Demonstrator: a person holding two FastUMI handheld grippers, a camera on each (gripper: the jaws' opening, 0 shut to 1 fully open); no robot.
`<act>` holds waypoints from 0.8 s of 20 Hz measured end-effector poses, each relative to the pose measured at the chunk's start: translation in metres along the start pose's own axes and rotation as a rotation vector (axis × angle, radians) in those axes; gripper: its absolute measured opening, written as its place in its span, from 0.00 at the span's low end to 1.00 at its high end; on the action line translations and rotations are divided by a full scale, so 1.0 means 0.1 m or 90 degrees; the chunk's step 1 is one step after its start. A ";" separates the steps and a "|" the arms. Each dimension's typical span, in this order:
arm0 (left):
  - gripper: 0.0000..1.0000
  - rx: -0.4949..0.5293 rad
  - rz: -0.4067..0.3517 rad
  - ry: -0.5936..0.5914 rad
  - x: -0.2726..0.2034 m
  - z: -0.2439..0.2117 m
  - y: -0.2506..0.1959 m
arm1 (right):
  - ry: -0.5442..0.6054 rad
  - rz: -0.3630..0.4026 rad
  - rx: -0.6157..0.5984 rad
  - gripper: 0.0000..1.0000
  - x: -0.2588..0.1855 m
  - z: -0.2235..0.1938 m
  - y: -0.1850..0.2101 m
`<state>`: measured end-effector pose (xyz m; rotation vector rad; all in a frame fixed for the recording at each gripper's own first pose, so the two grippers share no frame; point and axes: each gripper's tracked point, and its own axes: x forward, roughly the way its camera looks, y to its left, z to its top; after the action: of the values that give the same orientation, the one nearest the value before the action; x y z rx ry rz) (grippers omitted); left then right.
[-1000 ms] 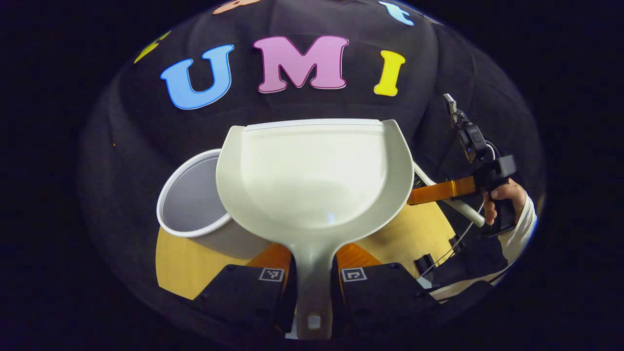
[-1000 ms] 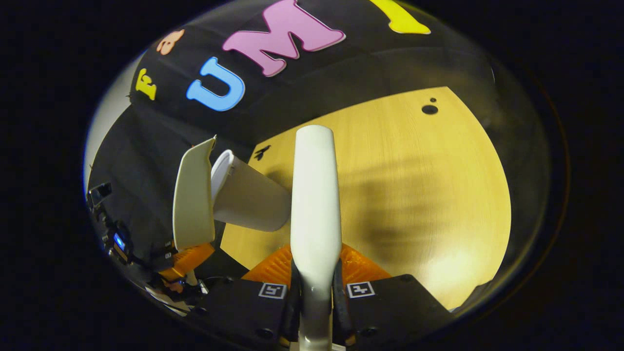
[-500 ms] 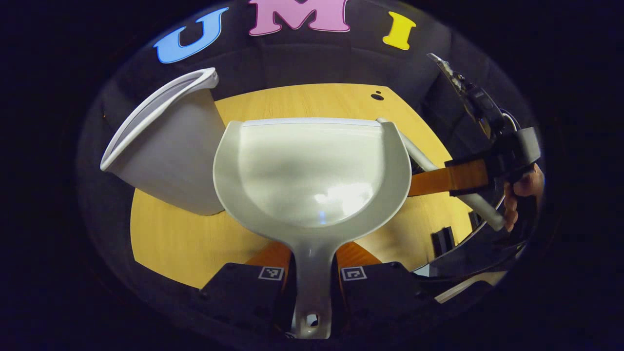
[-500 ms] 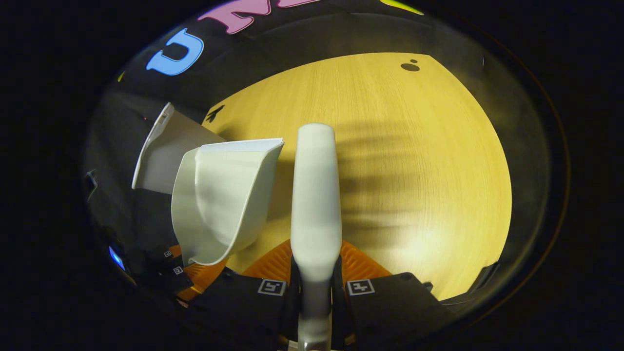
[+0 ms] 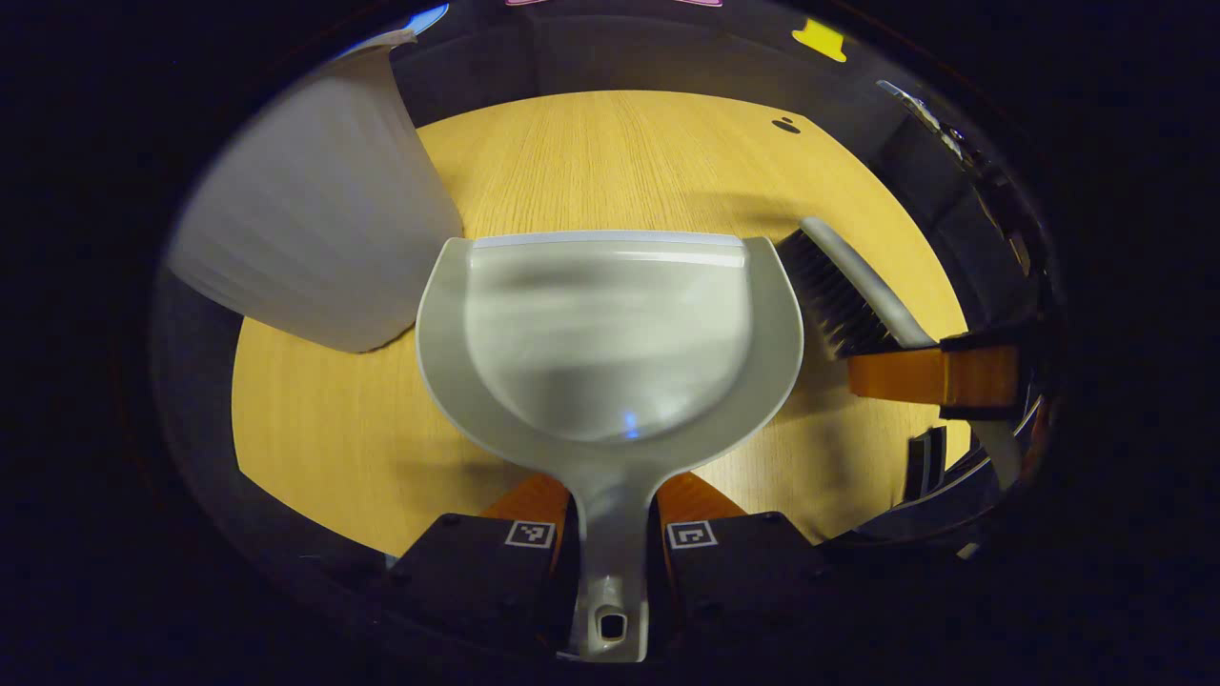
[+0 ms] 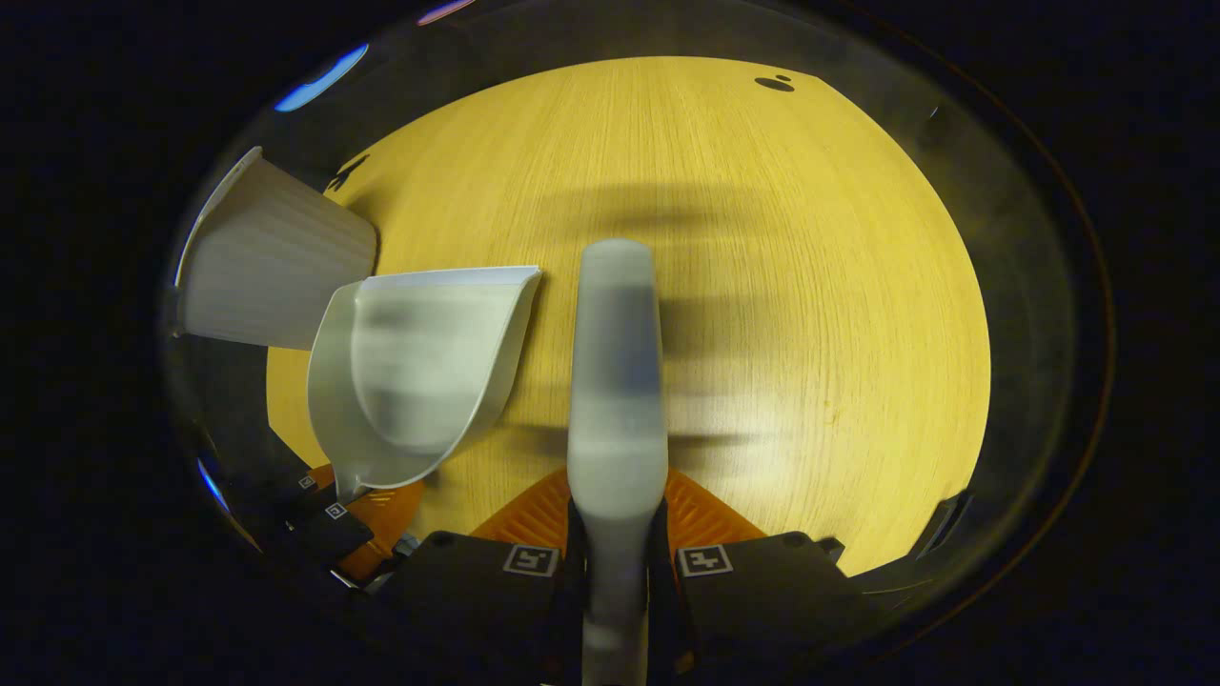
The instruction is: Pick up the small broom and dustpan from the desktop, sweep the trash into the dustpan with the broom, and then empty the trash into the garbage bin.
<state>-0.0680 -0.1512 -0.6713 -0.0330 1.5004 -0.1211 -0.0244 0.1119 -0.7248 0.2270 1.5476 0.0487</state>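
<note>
In the left gripper view, the left tongs [image 5: 610, 534] are pressed on the handle of the dustpan [image 5: 610, 333], one finger on each side, so the pan is carried out ahead with its open lip facing away and its hollow turned up toward the camera. The hollow looks empty, so the emptying step is judged done, and the pan seems to be held over the surface [image 5: 610, 152] for setting down. Just beside the pan's left edge the garbage bin [image 5: 305, 219] is seen; its mouth is cut off at the view's edge. On the pan's other side the broom [image 5: 848, 286] is seen from the side, with its dark bristles facing the pan.

In the right gripper view, the right tongs [image 6: 618, 562] are pinched on the broom's handle [image 6: 618, 381], which runs straight forward along the fingers; from here the bristles are hidden behind the pale back of the broom. The dustpan [image 6: 419, 372] is shown at an angle, to the left, with the bin [image 6: 272, 276] beyond it, and the two may or may not touch. Far across the bare wood a small dark spot [image 6: 774, 84] is seen near the far edge; what it is cannot be told.
</note>
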 end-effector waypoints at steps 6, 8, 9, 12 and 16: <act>0.27 -0.004 -0.006 0.024 0.01 0.10 -0.02 | 0.036 -0.039 0.009 0.26 0.16 -0.08 -0.03; 0.27 0.002 -0.004 0.032 -0.03 0.13 -0.03 | 0.059 -0.046 0.007 0.31 0.22 -0.16 -0.03; 0.28 0.004 -0.003 0.041 -0.02 0.11 -0.03 | 0.075 -0.045 0.008 0.36 0.23 -0.19 -0.02; 0.28 -0.010 -0.021 0.091 0.00 0.02 -0.06 | 0.079 -0.050 0.010 0.31 0.25 -0.16 0.01; 0.30 -0.014 -0.046 0.101 -0.02 0.03 -0.09 | 0.095 -0.047 0.018 0.31 0.22 -0.19 0.05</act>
<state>-0.0656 -0.1599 -0.6677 -0.0979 1.6599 -0.1689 -0.0425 0.1227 -0.7463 0.1920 1.7051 -0.0147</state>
